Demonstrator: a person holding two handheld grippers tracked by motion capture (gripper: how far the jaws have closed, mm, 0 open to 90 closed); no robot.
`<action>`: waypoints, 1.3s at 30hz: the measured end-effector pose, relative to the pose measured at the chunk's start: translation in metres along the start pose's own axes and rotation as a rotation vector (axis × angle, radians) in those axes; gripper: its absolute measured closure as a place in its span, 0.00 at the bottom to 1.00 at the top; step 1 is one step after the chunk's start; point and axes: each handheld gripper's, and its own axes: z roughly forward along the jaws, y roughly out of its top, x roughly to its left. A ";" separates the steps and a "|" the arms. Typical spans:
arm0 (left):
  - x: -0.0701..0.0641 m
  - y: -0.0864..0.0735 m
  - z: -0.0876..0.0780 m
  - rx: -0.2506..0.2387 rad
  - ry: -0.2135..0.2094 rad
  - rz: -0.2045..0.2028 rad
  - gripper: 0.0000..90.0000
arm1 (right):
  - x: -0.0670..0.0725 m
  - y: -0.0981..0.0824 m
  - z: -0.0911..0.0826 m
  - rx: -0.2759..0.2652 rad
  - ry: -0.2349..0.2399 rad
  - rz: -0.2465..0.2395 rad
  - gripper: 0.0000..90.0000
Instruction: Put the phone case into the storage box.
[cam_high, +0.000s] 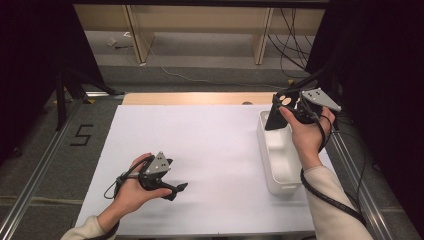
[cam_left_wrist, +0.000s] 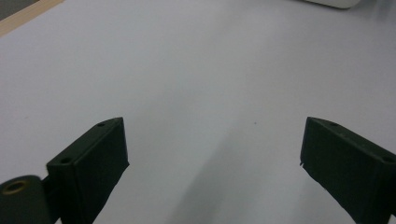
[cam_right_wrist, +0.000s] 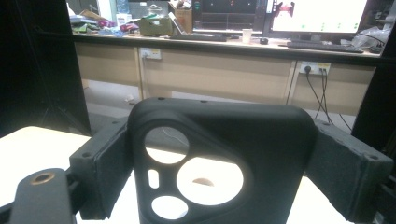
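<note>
Nearest the high camera, at about 7 o'clock on the white table (cam_high: 200, 140), the person's left hand (cam_high: 131, 192) rests with the left gripper (cam_high: 176, 189) lying low and level, its tips toward 3 o'clock; the left gripper view has its 2 jaws spread wide over bare table, grasping nothing. At about 2 o'clock the right gripper (cam_high: 280, 112) is held up over the far end of a long white bin (cam_high: 278, 167) that runs along the table's right edge. It is clamped on a black phone case (cam_right_wrist: 219, 163), with 1 pad on each side edge, as the right gripper view makes plain: the case stands upright between the jaws, its camera cutouts facing the lens. The case hangs above the bin rather than in it. The step in hand looks like carrying the case over the bin, most likely to drop it in. The next move probably calls for lowering the case inside the bin's walls, clear of the rim, then letting the jaws part.
</note>
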 end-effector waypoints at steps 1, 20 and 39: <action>0.000 0.000 0.000 0.000 0.001 0.000 0.08 | 0.000 0.000 0.000 0.003 0.000 0.001 0.17; 0.000 0.000 0.000 -0.001 -0.002 0.001 0.08 | -0.005 0.001 0.014 0.029 -0.022 0.005 0.17; 0.000 0.000 0.000 -0.001 -0.003 0.004 0.08 | -0.010 0.000 0.026 0.052 -0.039 0.010 0.17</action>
